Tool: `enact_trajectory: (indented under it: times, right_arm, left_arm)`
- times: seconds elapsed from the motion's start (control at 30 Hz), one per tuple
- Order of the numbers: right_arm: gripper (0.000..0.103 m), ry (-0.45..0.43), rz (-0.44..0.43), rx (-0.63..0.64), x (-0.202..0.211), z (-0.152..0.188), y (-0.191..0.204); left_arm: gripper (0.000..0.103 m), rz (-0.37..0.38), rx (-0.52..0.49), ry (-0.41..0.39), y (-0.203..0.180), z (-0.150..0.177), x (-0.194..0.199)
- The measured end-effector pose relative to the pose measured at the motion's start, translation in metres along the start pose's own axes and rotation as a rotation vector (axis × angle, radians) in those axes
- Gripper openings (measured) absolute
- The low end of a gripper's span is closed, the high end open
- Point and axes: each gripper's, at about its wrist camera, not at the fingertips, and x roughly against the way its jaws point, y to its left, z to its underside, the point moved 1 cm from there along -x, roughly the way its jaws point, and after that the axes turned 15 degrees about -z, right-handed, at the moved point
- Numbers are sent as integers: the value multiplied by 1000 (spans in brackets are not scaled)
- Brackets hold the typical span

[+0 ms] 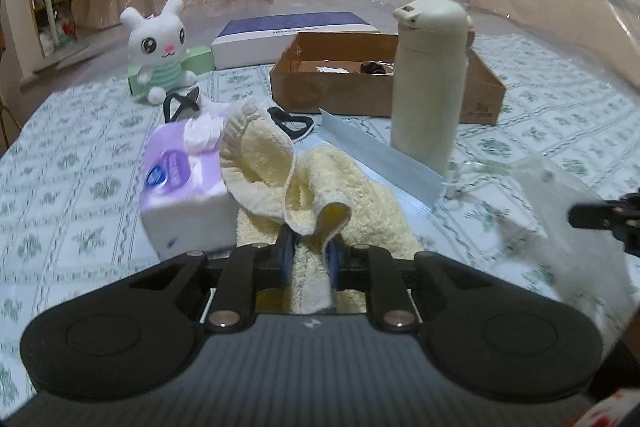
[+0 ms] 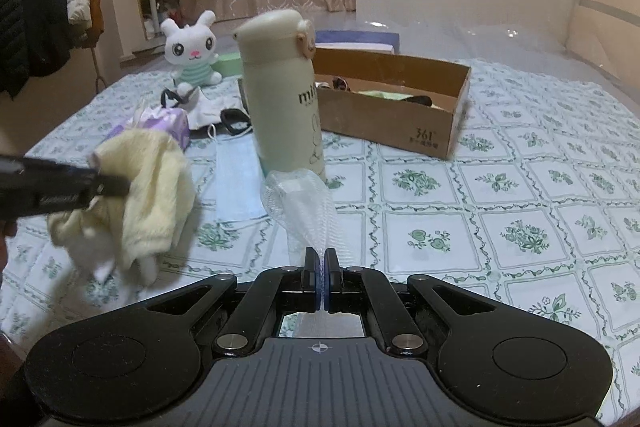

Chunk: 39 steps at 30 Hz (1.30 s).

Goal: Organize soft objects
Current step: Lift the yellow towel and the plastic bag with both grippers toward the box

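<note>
Item: my left gripper (image 1: 310,255) clamps yellow towel (image 1: 280,163); right gripper (image 2: 320,277) pinches mesh pouch (image 2: 304,203). I'd carry both high over bottle (image 2: 280,87) into box (image 2: 448,131).

The left gripper (image 1: 310,247) pinches a cream towel (image 1: 320,187), beside a purple tissue pack (image 1: 182,183).
</note>
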Motion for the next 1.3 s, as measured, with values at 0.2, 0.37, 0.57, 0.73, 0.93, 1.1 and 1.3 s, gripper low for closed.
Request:
enact_trajectory:
  times: [0.2, 0.37, 0.57, 0.73, 0.93, 1.1, 1.3]
  right_arm:
    - [1, -18, -7, 0, 11, -2, 13]
    - [1, -31, -7, 8, 21, -3, 21]
    - [1, -45, 3, 14, 33, -3, 28]
    - [1, -48, 17, 9, 40, -1, 28]
    - [1, -43, 33, -6, 44, 2, 25]
    - [1, -43, 45, -19, 46, 2, 19]
    - [1, -47, 65, -29, 49, -3, 8]
  left_arm:
    - [15, 24, 18, -5, 12, 6, 28]
    - [15, 39, 20, -17, 14, 7, 42]
    - [15, 57, 19, -21, 11, 11, 53]
    - [15, 68, 16, -18, 10, 13, 58]
    - [15, 83, 17, -14, 8, 15, 58]
    - [15, 111, 13, -13, 9, 11, 54]
    - [15, 153, 15, -19, 16, -6, 38]
